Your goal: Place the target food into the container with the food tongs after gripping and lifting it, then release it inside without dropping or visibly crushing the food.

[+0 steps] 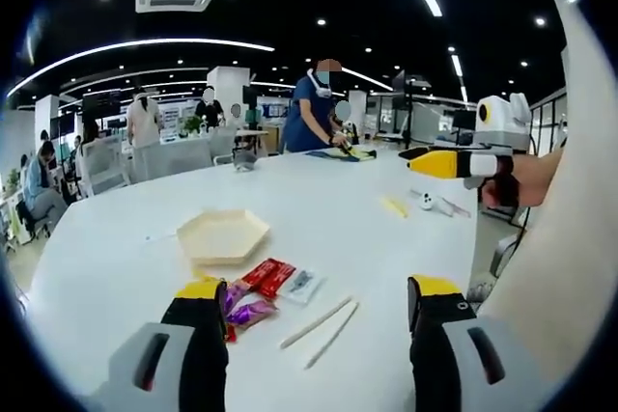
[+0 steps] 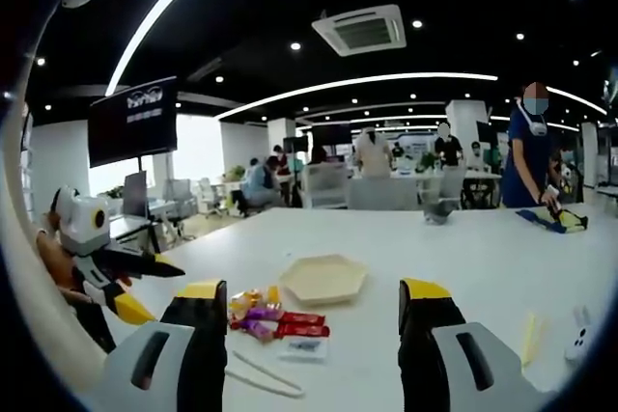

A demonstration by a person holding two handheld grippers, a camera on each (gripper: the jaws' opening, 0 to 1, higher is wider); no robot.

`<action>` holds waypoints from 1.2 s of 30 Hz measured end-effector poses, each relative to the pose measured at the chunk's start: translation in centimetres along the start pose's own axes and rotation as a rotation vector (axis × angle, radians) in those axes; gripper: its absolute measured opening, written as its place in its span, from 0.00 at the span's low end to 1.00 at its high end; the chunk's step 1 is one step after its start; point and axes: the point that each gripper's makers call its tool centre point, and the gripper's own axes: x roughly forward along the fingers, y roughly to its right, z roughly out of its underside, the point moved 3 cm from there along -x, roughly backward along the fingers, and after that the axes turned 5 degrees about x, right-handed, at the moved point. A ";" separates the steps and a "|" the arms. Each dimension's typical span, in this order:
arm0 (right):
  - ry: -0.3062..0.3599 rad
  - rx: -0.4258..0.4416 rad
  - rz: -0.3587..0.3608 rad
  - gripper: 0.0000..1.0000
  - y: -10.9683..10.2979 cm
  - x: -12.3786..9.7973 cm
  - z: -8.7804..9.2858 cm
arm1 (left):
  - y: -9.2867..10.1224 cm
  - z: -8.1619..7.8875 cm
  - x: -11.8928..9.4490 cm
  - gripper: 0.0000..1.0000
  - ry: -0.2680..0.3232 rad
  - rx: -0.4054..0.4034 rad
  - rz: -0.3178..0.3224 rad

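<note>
A: Start with what's closest to your left gripper (image 1: 317, 308).

B: Your left gripper's jaws stand wide apart with nothing between them. Just beyond the left jaw lies the heap of wrapped snacks (image 1: 253, 296), red and purple packets touching one another, with a clear packet (image 1: 301, 286) just beside them. The white food tongs (image 1: 322, 329) lie flat on the white table (image 1: 116, 277), in the gap between your jaws, untouched.

A: And the container?

B: The hexagonal tray (image 1: 221, 235) sits beyond the snacks, near them but apart, and it holds nothing. Bare table lies all around it.

A: Room to move?

B: Left of the tray the table is open as far as its curved edge. Further right lie a yellow strip (image 1: 394, 206) and a small white object (image 1: 427, 202), well apart from the snacks. Your right gripper (image 1: 432, 158) comes in from the right, above the table.

A: The right gripper view?

B: There your right gripper (image 2: 311, 296) is spread wide, holding nothing. The snacks (image 2: 273, 320) lie near its left jaw, the tongs (image 2: 263, 377) nearer you, the tray (image 2: 323, 279) beyond, between the jaws. Your left gripper (image 2: 145, 287) hangs at the left, off the table edge. At the far edge, a person in blue (image 2: 527, 156) handles a blue and yellow item (image 2: 552, 220).
</note>
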 end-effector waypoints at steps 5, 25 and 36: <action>0.003 -0.004 0.002 0.73 -0.1 -0.4 -0.2 | 0.7 2.8 0.9 0.72 -0.073 0.055 0.094; -0.025 -0.020 0.053 0.72 0.1 -2.9 -0.1 | 3.0 9.7 3.8 0.55 -0.242 0.170 0.285; -0.047 -0.026 0.048 0.72 -0.3 -3.1 -0.1 | 2.7 10.8 5.6 0.47 -0.325 0.396 0.314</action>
